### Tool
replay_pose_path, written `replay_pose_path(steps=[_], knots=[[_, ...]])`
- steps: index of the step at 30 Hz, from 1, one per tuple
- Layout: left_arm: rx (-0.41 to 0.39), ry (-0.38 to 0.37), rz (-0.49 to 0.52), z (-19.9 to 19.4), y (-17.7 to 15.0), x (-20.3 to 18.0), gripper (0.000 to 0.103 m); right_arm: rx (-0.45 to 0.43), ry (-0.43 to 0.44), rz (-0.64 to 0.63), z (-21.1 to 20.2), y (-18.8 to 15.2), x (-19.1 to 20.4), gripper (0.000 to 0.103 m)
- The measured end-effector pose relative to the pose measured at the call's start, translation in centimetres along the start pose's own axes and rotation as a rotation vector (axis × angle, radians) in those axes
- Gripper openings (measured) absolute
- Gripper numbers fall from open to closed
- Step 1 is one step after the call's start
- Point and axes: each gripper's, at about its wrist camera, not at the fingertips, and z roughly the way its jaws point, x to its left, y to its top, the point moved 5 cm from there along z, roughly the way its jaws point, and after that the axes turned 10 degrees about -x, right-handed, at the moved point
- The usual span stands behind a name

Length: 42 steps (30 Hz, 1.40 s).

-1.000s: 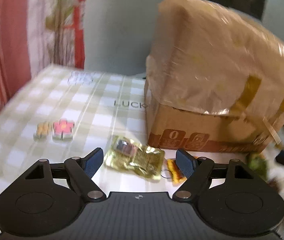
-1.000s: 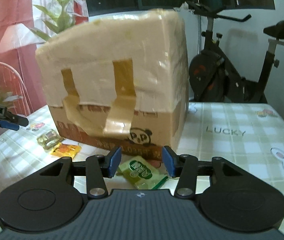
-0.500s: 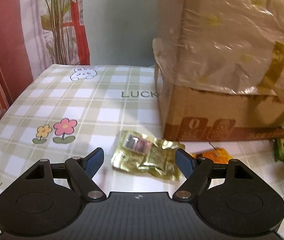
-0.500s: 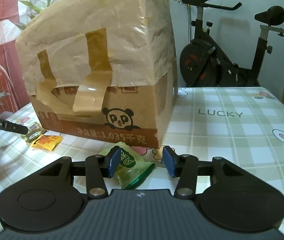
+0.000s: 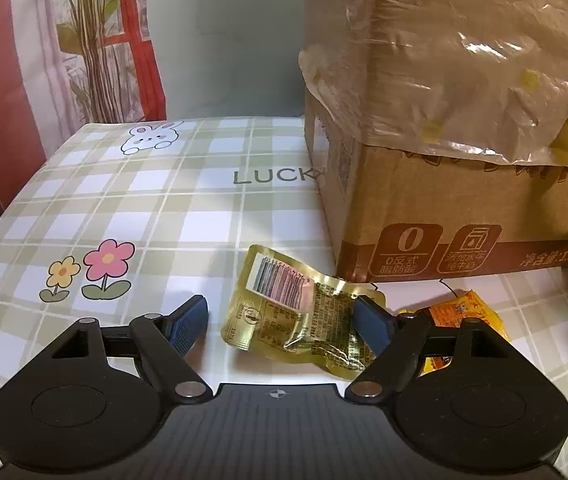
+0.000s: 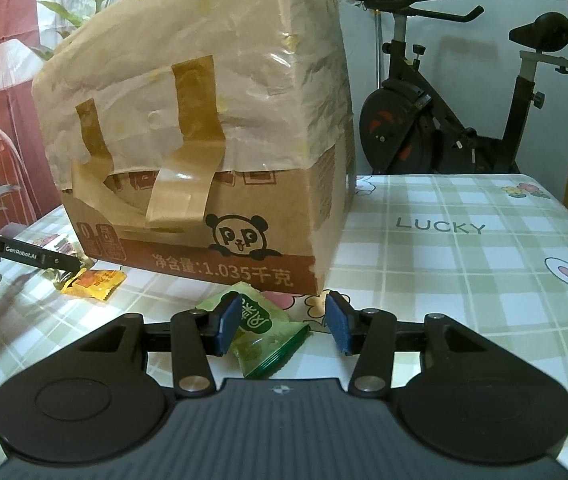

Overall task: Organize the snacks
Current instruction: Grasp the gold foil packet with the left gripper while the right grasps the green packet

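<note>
Sitting at the centre of the green-and-white checked tablecloth (image 5: 156, 208): a tall brown cardboard box (image 6: 244, 216), upper half wrapped in crinkled translucent plastic and strapped with tan tape, panda logo printed on one lower face.

Lying flat just beside the box's lower corner, barcode side up: a crumpled gold foil snack pouch (image 5: 296, 316). Hovering over that pouch with jaws spread wide: the left gripper (image 5: 280, 322); left blue pad clear of the foil, right blue pad at the pouch's far edge, contact there not being resolvable. No squeezing of the foil showing.

Lying just beside the gold pouch, farther along the same box face and partly hidden behind the left gripper's right finger: a small orange-yellow snack packet (image 5: 460, 312), seen also from the right wrist view (image 6: 92, 282), close to the box's base.

Lying near the box's panda-face corner: a green plastic snack sachet (image 6: 262, 330). Straddling that sachet with jaws partly apart: the right gripper (image 6: 282, 322); left pad overlapping the sachet's edge, right pad standing clear with bare cloth between. Not clamping.

Standing behind the box, off the table: a black exercise bike (image 6: 444, 120).
</note>
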Motion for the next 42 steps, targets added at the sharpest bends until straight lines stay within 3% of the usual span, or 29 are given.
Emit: replay_pose_path(steps=[2, 6, 7, 8, 9, 14, 18, 21, 25, 42], knots=[[-0.013, -0.017, 0.015, -0.3, -0.2, -0.4, 0.066, 0.002, 0.001, -0.001, 0.0, 0.0, 0.0, 0.05], [-0.041, -0.009, 0.063, -1.4, -0.6, -1.3, 0.054, 0.003, -0.001, 0.004, 0.0, 0.0, 0.0, 0.05], [-0.047, -0.009, 0.07, -1.7, -0.7, -1.5, 0.049, 0.004, -0.001, 0.005, 0.1, 0.0, 0.0, 0.05], [-0.046, -0.012, 0.078, -1.9, -0.8, -1.8, 0.033, 0.005, -0.001, 0.005, 0.1, 0.0, 0.0, 0.05], [-0.043, -0.024, 0.082, -2.1, -1.0, -2.1, 0.029, 0.006, 0.0, 0.004, 0.1, 0.0, 0.0, 0.05], [-0.06, -0.031, 0.113, -3.7, -2.0, -3.1, 0.028, 0.009, 0.004, 0.004, 0.2, 0.0, 0.0, 0.05], [-0.055, -0.04, 0.069, -4.7, -2.6, -2.9, 0.028, 0.009, 0.006, 0.005, 0.2, -0.1, 0.1, 0.05], [-0.068, -0.039, 0.043, -5.6, -2.6, -2.6, 0.02, 0.011, 0.007, 0.003, 0.2, -0.1, 0.1, 0.052], [-0.088, -0.042, 0.0, -6.6, -2.4, -2.2, 0.018, 0.029, 0.01, -0.016, 0.5, -0.2, 0.6, 0.052], [-0.15, -0.117, -0.084, -9.4, -3.3, -2.2, 0.007, 0.15, 0.089, -0.183, 4.0, 0.3, 3.9, 0.06]])
